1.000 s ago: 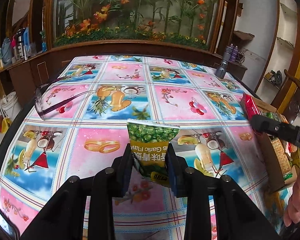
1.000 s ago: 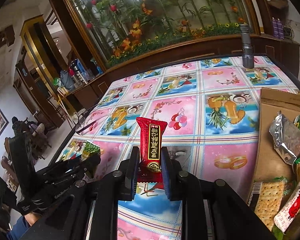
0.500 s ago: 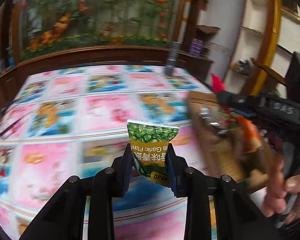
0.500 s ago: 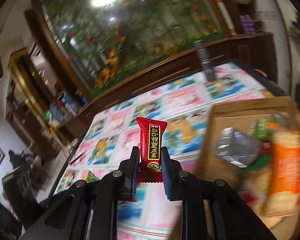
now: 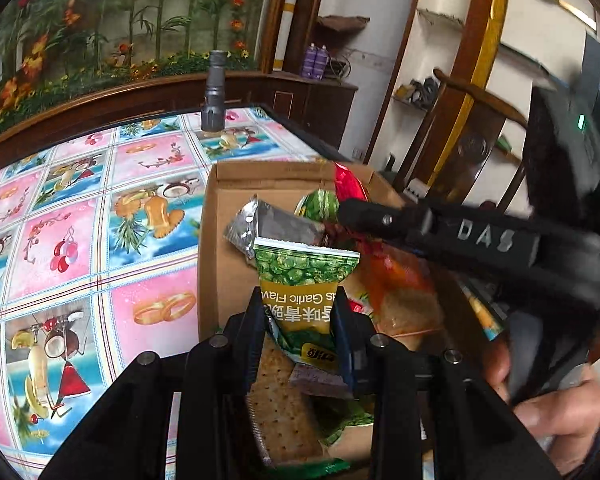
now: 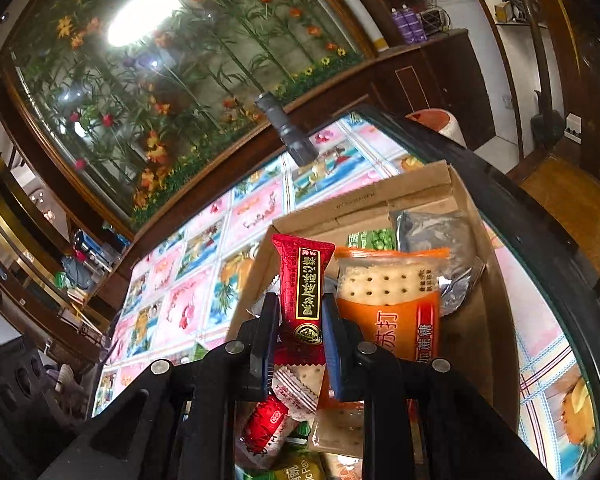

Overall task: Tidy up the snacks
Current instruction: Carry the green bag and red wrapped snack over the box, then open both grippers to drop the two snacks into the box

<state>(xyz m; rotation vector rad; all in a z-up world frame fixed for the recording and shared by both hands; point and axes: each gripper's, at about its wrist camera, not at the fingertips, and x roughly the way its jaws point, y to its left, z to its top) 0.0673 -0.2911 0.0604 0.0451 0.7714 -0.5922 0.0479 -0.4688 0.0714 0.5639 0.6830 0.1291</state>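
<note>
My left gripper [image 5: 300, 320] is shut on a green garlic pea packet [image 5: 306, 280] and holds it above the cardboard box [image 5: 220, 240] of snacks. My right gripper [image 6: 300, 324] is shut on a red snack bar packet [image 6: 303, 280], also above the box [image 6: 472, 320]. The right gripper crosses the left wrist view [image 5: 440, 228] over the box's far side, with the red packet's tip [image 5: 350, 186] showing. In the box lie a silver packet [image 5: 272, 228], an orange cracker packet [image 6: 388, 304] and loose crackers [image 5: 280, 400].
The table carries a bright fruit-pattern cloth [image 5: 80, 240]. A grey flashlight [image 5: 213, 96] stands upright at the far edge. The table's dark right edge [image 6: 540, 240] runs close beside the box. A wooden chair [image 6: 560, 184] stands beyond it.
Both grippers have swung to the right from over the open tablecloth to above the box, each keeping its packet. The right gripper now tilts.
</note>
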